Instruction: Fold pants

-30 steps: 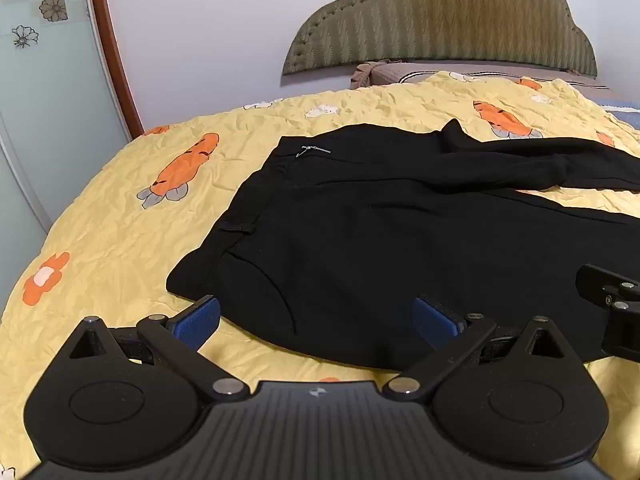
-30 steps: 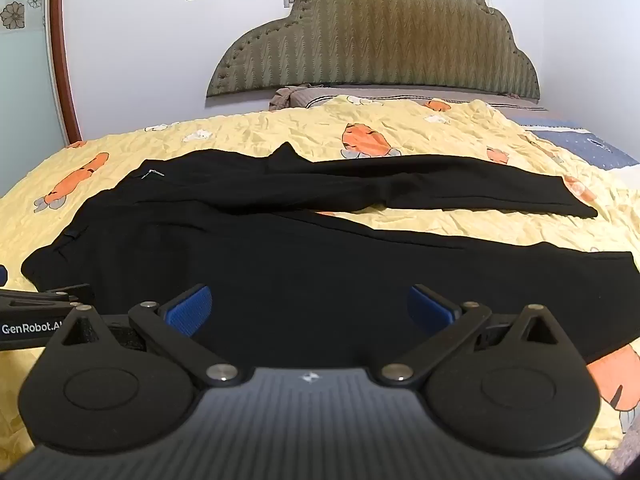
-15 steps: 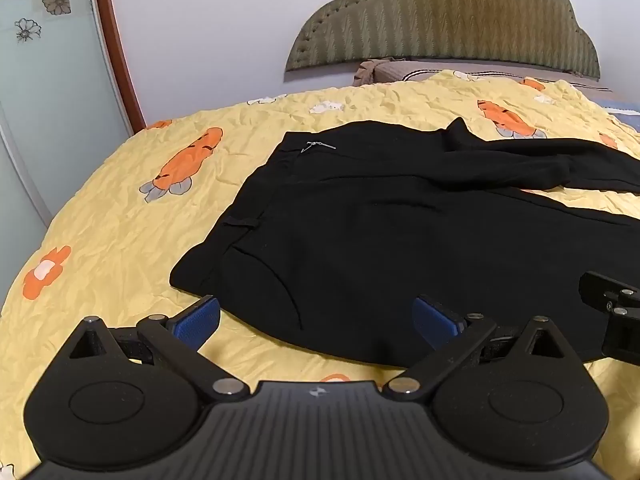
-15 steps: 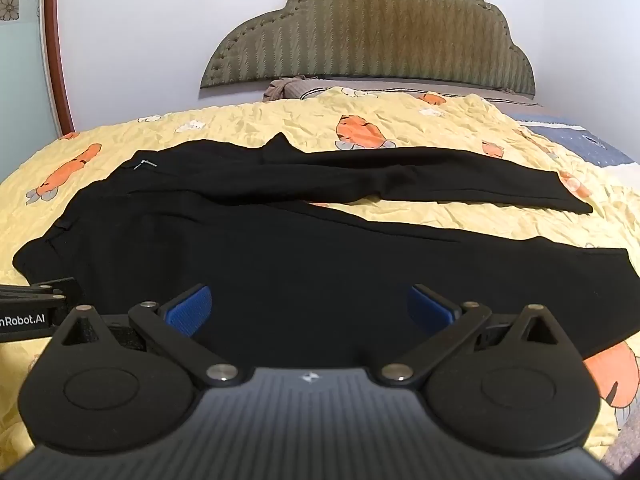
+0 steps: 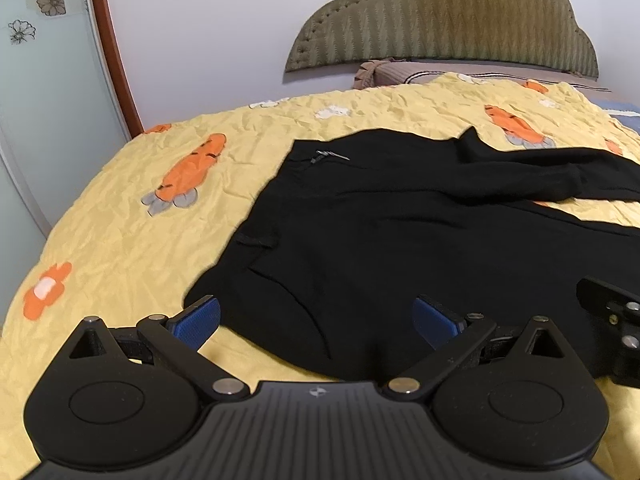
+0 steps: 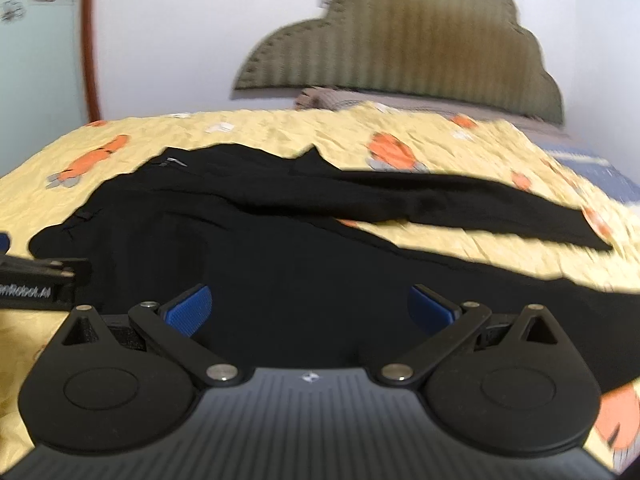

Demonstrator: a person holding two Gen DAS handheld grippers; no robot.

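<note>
Black pants (image 5: 400,232) lie spread flat on the yellow bedspread, waistband to the left, both legs running to the right. The far leg (image 6: 460,204) and the near leg (image 6: 400,280) lie apart in a V. My left gripper (image 5: 316,320) is open and empty, just above the near waist corner of the pants. My right gripper (image 6: 308,308) is open and empty, low over the near leg. The left gripper's side shows at the left edge of the right wrist view (image 6: 36,276).
The bed has a yellow bedspread (image 5: 140,240) with orange carrot prints. A padded olive headboard (image 5: 440,28) and a pillow (image 5: 384,74) stand at the far end. A glass door with a wooden frame (image 5: 108,52) is on the left.
Both grippers have moved forward and lower toward the pants. The right wrist view has swung and is blurred with motion. Both stay open.
</note>
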